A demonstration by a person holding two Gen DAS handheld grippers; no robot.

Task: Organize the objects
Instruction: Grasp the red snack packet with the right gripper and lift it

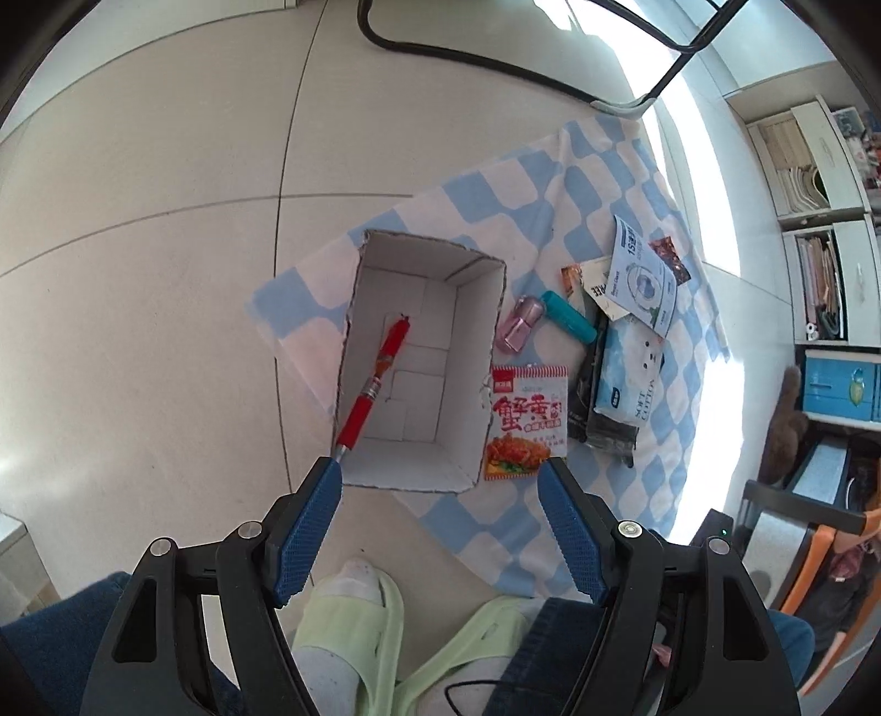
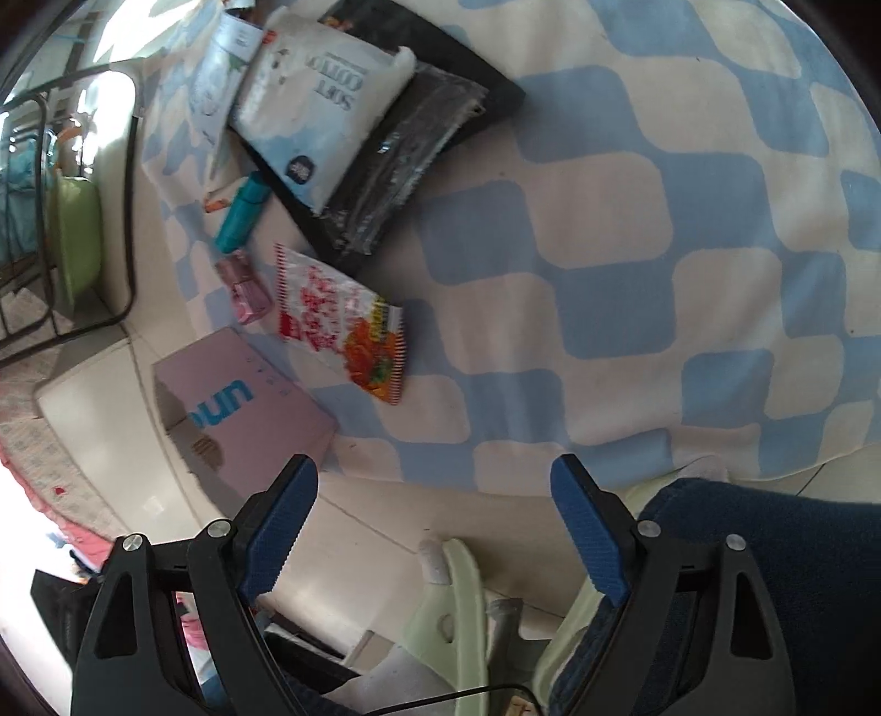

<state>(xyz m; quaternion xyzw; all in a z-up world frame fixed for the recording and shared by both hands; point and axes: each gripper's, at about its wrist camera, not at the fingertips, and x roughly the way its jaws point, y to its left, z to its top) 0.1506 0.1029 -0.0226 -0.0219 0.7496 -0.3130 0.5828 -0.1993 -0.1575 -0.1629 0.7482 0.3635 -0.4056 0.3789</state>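
**Red pen in the box, the rest still out on the cloth**

Cardboard box (image 1: 421, 358) sits at the left end of the blue-checked cloth (image 1: 605, 182). One red pen (image 1: 377, 380) is in it, leaning on the near-left wall with its tip on the box floor. Left gripper (image 1: 440, 490) hangs just above the near rim, jaws wide, nothing between them; the left pad is right at the pen's top end, and I cannot tell if they touch.

Judgement: one item stowed, most left. Still out, moving right from the box:
- snack packet (image 1: 527, 421), just beside the box wall
- pink bottle (image 1: 517, 325) and teal tube (image 1: 570, 316)
- tissue pack (image 1: 630, 366) on dark packets, and a blue-white sachet (image 1: 641, 275) further off

Right gripper (image 2: 435, 523) is over the near edge of the cloth, jaws wide and empty (view slightly blurred).

Nothing blocks the box mouth. Slippered feet (image 1: 352, 617) and a thin cable lie near, under both grippers. A black wire frame (image 1: 495, 49) stands far off, and shelves far right.
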